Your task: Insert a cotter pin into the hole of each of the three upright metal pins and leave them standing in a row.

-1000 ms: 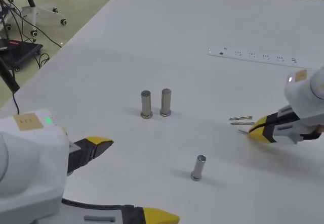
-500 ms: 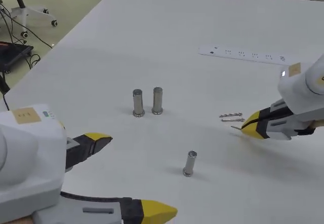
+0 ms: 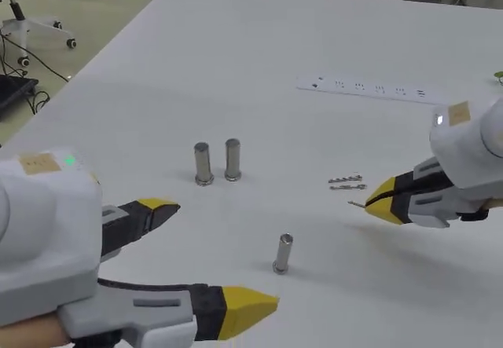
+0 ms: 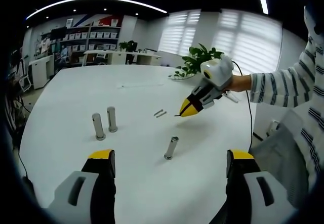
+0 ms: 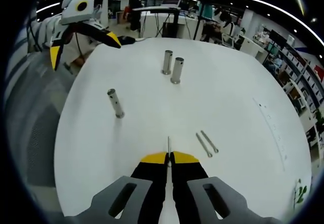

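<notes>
Jaws of right gripper pinched on a cotter pin, left gripper jaws wide apart, empty, metal pin ahead.

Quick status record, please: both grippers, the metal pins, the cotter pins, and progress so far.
left gripper: open, holding nothing, above the table
right gripper: shut on one cotter pin, which pokes out ahead of the jaws
metal pins: three standing; two side by side, third pin apart, nearer the person
loose cotter pins: two lying on the table, close to the right gripper
progress: no cotter pin visibly inserted yet
</notes>
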